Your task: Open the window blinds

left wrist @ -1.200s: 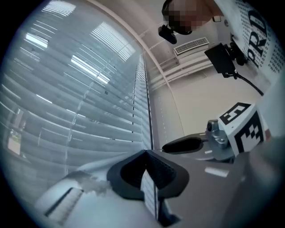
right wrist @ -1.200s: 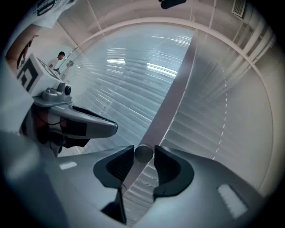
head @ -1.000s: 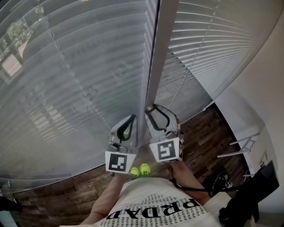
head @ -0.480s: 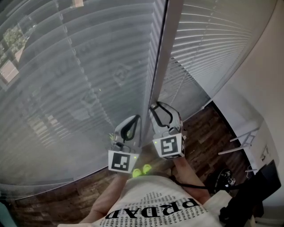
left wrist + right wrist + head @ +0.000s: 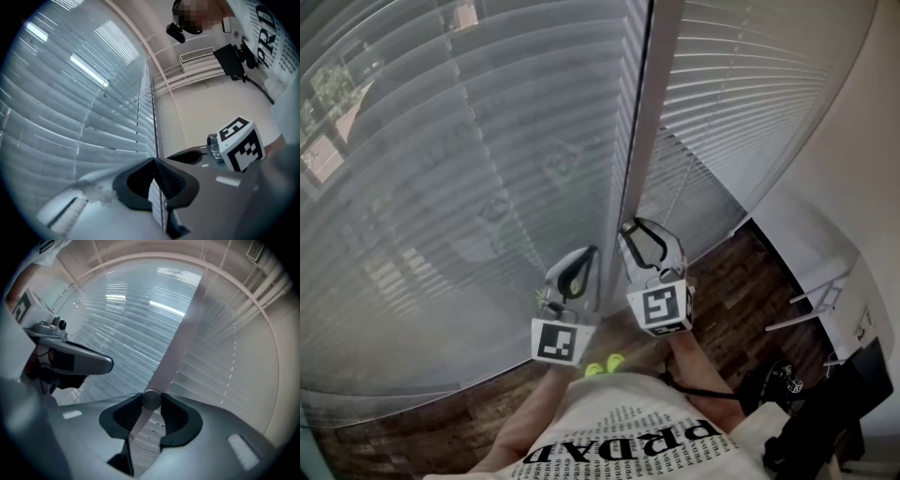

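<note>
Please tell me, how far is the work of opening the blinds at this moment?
Done: nothing visible yet; the left blind and right blind both hang fully down. In hand: the right gripper has just been closing, and a small round knob sits between its jaws, touched by both. The left gripper has its jaws together; whether they pinch anything is unclear. Left: actually opening both blinds.

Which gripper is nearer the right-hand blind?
Right. The right gripper is at the post's right edge beside the right-hand blind; its jaws have just been closing on a round grey knob. The left gripper is left of the post.
</note>
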A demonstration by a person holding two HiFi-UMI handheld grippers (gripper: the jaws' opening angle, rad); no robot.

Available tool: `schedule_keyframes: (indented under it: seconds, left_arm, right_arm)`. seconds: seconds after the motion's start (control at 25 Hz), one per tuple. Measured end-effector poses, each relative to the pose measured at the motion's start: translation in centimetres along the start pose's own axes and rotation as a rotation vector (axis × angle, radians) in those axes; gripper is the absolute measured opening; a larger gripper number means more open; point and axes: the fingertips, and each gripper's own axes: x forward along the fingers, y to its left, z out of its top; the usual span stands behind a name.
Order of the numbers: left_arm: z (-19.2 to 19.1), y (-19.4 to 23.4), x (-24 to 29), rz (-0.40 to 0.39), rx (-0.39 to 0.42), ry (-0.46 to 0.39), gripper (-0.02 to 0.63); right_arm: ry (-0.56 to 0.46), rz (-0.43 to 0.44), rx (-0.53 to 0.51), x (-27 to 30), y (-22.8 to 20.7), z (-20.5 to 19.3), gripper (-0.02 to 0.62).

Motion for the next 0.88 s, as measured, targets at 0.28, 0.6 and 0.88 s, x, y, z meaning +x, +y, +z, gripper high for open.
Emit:
schedule_keyframes:
  seconds: [0.28,0.6,0.88]
  left_arm:
    - [0.2,-0.02,-0.05,-0.001,0.002,0.002,-0.006]
    - [0.33,0.1,-0.27,0.001,0.002,0.002,-0.006]
    - [0.63,0.15,-0.48,-0.003,0.007,-0.006,-0.006]
  right_arm:
    - [0.007,0.002,0.05,-0.07,-0.16,-0.06,0.123]
    - [-0.008,0.005,0.191,-0.08,-0.34,-0.18,0.124]
    - [-0.022,0.009,0.335,-0.13,-0.55,-0.32,0.124]
